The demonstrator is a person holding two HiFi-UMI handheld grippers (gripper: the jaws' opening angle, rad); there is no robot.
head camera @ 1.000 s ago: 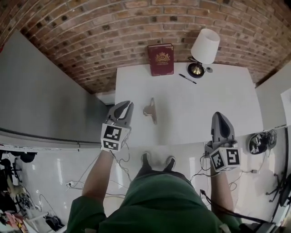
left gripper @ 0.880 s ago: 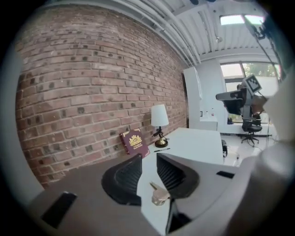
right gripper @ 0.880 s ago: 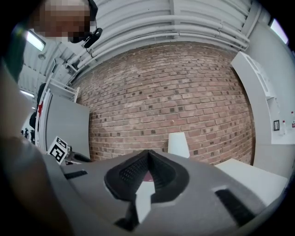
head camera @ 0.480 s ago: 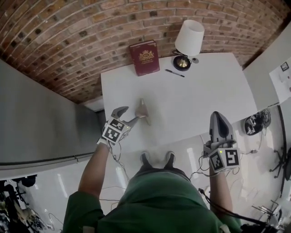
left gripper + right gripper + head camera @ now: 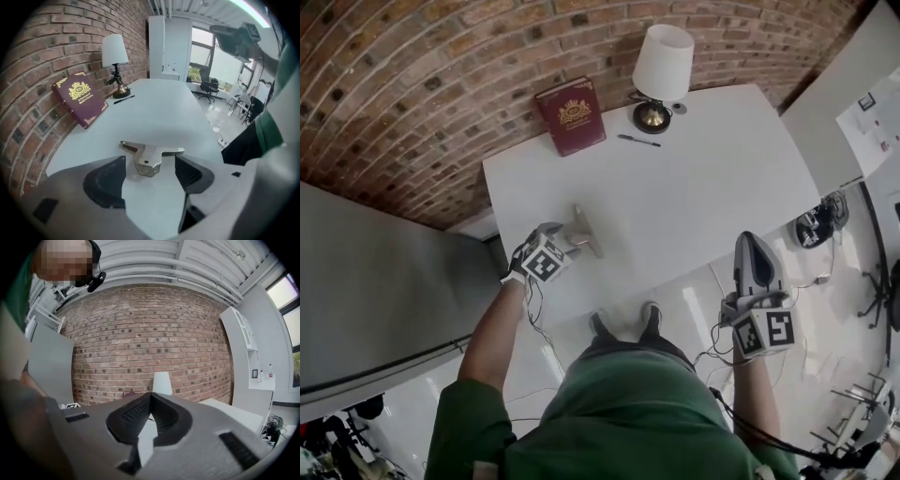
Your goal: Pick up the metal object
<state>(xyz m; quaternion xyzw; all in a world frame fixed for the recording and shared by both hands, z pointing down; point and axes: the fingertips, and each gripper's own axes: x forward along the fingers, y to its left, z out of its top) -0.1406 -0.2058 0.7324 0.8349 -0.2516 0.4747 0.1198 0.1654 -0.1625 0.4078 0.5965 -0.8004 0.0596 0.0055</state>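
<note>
The metal object (image 5: 581, 230), a flat T-shaped bracket with a blocky stub, lies on the white table (image 5: 703, 197) near its front left corner. In the left gripper view the metal object (image 5: 151, 156) lies on the table (image 5: 164, 112) just ahead of my left gripper (image 5: 150, 162), level with the tips. Its jaws are opening and stand wide, and neither pad touches the metal. Seen from the head view, my left gripper (image 5: 555, 234) reaches in from the table's left edge. My right gripper (image 5: 752, 242) hangs off the table's front right over the floor, shut and holding nothing (image 5: 151, 397).
A dark red book (image 5: 571, 114) leans against the brick wall at the table's back left. A white-shaded lamp (image 5: 661, 70) stands beside it, with a pen (image 5: 638, 141) in front. Cables and bags lie on the glossy floor at right.
My left gripper has moved right to the metal object and its jaws have gone from shut to wide. The right gripper has stayed where it was.
</note>
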